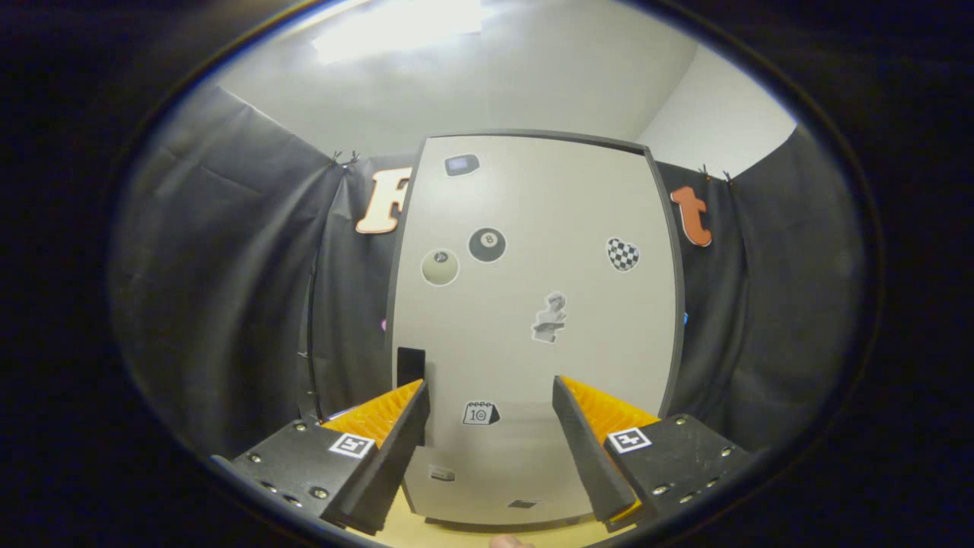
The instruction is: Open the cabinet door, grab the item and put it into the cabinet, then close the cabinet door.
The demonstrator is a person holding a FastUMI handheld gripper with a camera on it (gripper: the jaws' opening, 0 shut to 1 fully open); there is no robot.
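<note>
In the gripper view, the claw (491,396) with its black fingers and orange ribbed backing is standing released, its two fingers spread well apart with nothing between them, and it is pointing straight at the tall pale grey cabinet door (533,320) with a dark frame. The door is sitting shut, facing the camera just beyond the fingertips and filling the space between them. A small black rectangular handle (411,367) is showing on the door's left edge, just above and beside the left fingertip (415,415). Stickers are dotting the door face: a black eight-ball sticker (487,244), a pale round ball sticker (440,267), a black-and-white chequered heart sticker (622,254), a grey bust sticker (550,317) and a small calendar sticker (480,412) lying between the fingers. The cabinet is standing on a light wooden tabletop (426,533), whose strip is showing beneath the door.
</note>
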